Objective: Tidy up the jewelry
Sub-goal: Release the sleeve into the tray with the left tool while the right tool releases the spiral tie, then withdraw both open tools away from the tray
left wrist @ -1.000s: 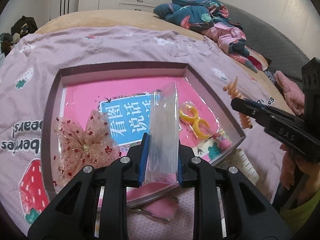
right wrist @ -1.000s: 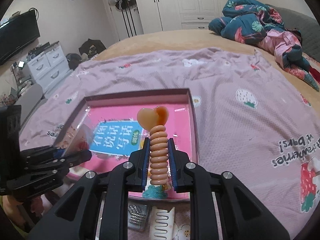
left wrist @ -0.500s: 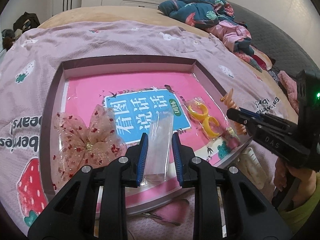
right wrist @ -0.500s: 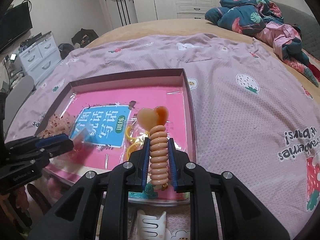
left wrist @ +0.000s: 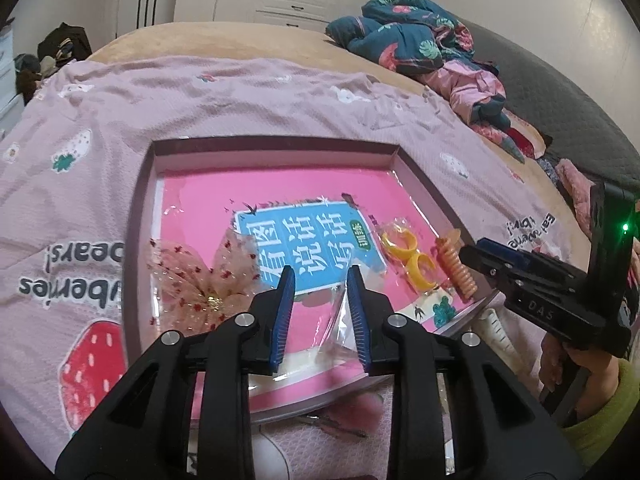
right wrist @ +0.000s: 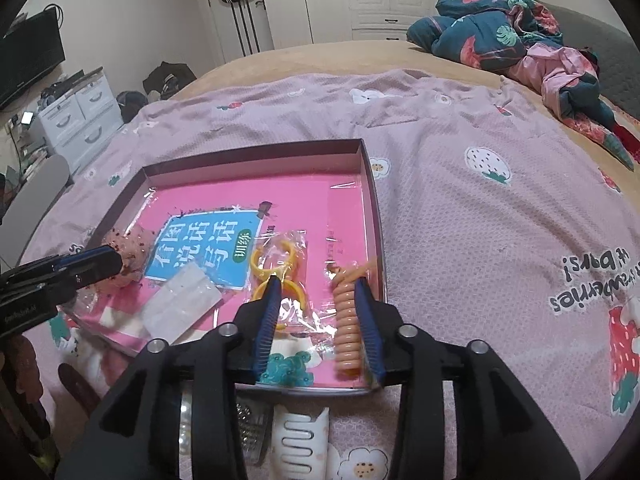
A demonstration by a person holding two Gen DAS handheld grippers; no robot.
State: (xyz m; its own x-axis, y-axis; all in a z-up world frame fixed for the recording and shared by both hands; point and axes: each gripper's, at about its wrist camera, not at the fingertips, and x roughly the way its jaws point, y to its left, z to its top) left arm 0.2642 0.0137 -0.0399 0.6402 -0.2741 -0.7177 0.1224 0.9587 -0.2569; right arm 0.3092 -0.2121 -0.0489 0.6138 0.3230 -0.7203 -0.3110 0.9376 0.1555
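Jewelry pieces lie in a shallow box [left wrist: 140, 184] set on a pink strawberry-print bedspread [left wrist: 280, 92].

Left wrist view: the left gripper [left wrist: 322, 280] has its jaws spread, nothing pinched. A clear plastic bag [left wrist: 340, 320] lies on the box floor between the fingers, close against the right one; contact cannot be told. A sheer sequinned bow [left wrist: 200, 280] lies at the box's left side. Yellow rings [left wrist: 408, 252] in a clear wrapper sit near the right wall, with an orange coil hair tie [left wrist: 456, 266] just beside them. The right gripper [left wrist: 484, 254] enters from the right, next to the coil.

Right wrist view: the right gripper [right wrist: 318, 288] has its jaws spread. The orange coil hair tie [right wrist: 347, 320] lies in the box beside the right finger's inner face. The yellow rings [right wrist: 274, 272] lie left of it, and the clear plastic bag [right wrist: 180, 306] further left. A white hair claw [right wrist: 298, 440] lies outside the box's near wall.
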